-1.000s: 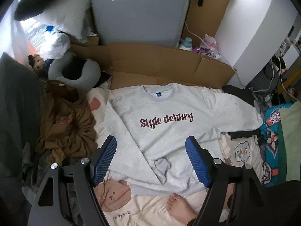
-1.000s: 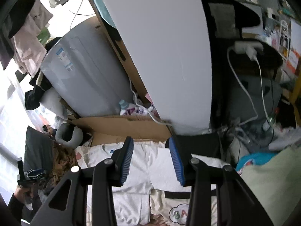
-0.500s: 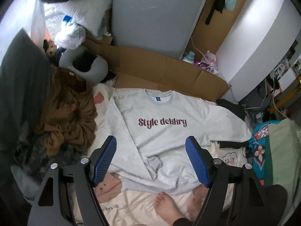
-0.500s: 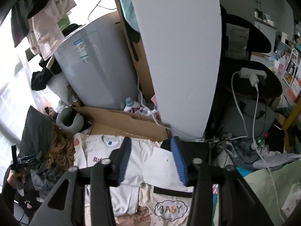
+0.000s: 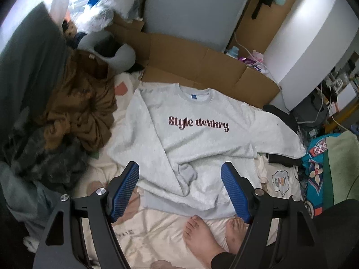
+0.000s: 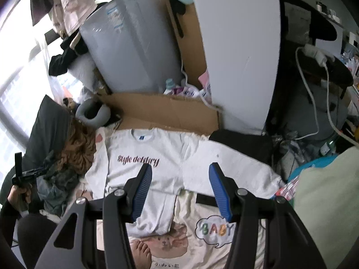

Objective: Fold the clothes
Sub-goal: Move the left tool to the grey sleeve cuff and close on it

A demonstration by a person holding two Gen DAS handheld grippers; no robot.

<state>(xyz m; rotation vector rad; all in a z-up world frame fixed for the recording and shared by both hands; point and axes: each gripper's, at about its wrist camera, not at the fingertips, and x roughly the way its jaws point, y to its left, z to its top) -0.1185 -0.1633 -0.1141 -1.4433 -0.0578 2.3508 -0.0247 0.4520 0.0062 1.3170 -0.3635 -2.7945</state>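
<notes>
A light grey sweatshirt (image 5: 197, 139) printed "Style dekkry" lies face up on a cream blanket (image 5: 157, 228). Its left sleeve is folded across the body, with the cuff (image 5: 187, 172) near the hem. The right sleeve (image 5: 276, 134) stretches out to the right. My left gripper (image 5: 179, 170) hovers open above the lower body and that cuff, with nothing between its blue pads. In the right wrist view the sweatshirt (image 6: 145, 172) lies below. My right gripper (image 6: 180, 170) hangs open above the armpit and outstretched sleeve (image 6: 231, 168), holding nothing.
A brown garment pile (image 5: 76, 107) and dark clothes lie left of the sweatshirt. Flattened cardboard (image 5: 202, 67) and a grey neck pillow (image 5: 105, 47) sit behind it. The person's bare feet (image 5: 202, 235) stand at the hem. A teal patterned cloth (image 5: 318, 154) and cables (image 6: 314, 94) crowd the right.
Both grippers have sunk and tipped down toward the sweatshirt, which now fills more of each view. The right gripper's jaws stand wider than a second ago.
</notes>
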